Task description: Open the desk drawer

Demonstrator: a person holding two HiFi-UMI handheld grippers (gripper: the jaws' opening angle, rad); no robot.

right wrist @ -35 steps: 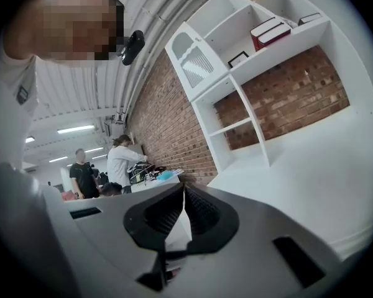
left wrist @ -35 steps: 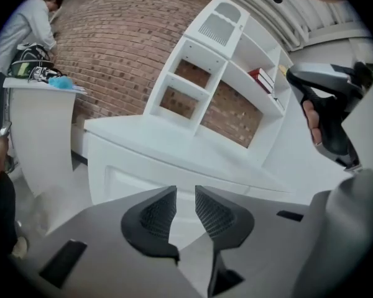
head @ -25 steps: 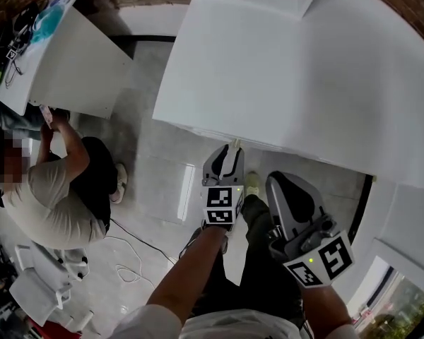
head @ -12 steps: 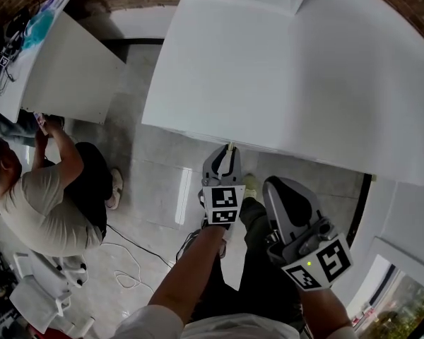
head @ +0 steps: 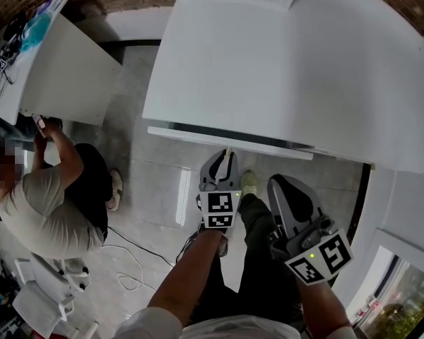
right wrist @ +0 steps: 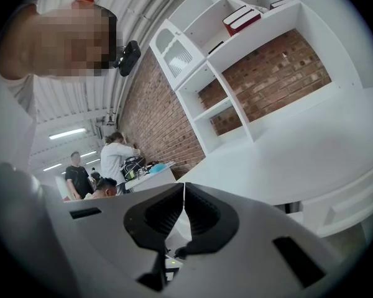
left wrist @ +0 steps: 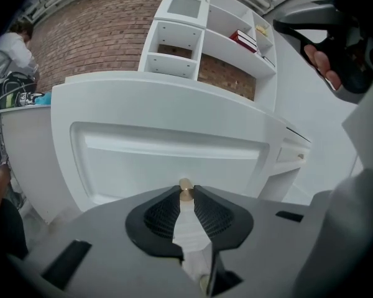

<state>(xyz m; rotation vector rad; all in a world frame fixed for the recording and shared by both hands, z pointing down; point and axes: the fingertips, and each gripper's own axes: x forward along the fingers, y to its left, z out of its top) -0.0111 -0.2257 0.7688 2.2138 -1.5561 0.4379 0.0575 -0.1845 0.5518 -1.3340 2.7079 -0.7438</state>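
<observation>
**My left gripper (head: 228,155) grasps the knob (left wrist: 186,189) of the desk drawer (head: 198,134); my right gripper (head: 283,183) is closed and empty.**
Head view: the drawer front stands slightly out from under the white desk (head: 268,69), with a dark gap along it. My left gripper meets its middle and my right gripper hangs beside it, apart from the desk. Left gripper view: jaws clenched on the small brass knob. Right gripper view: jaws pressed together, nothing between them.

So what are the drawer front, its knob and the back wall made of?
Drawer front: likely white-painted wood or board, smooth satin, with a routed panel. Knob: probably brass-toned metal, judging by its gold sheen. Wall: red brick, mortar lines visible.
</observation>
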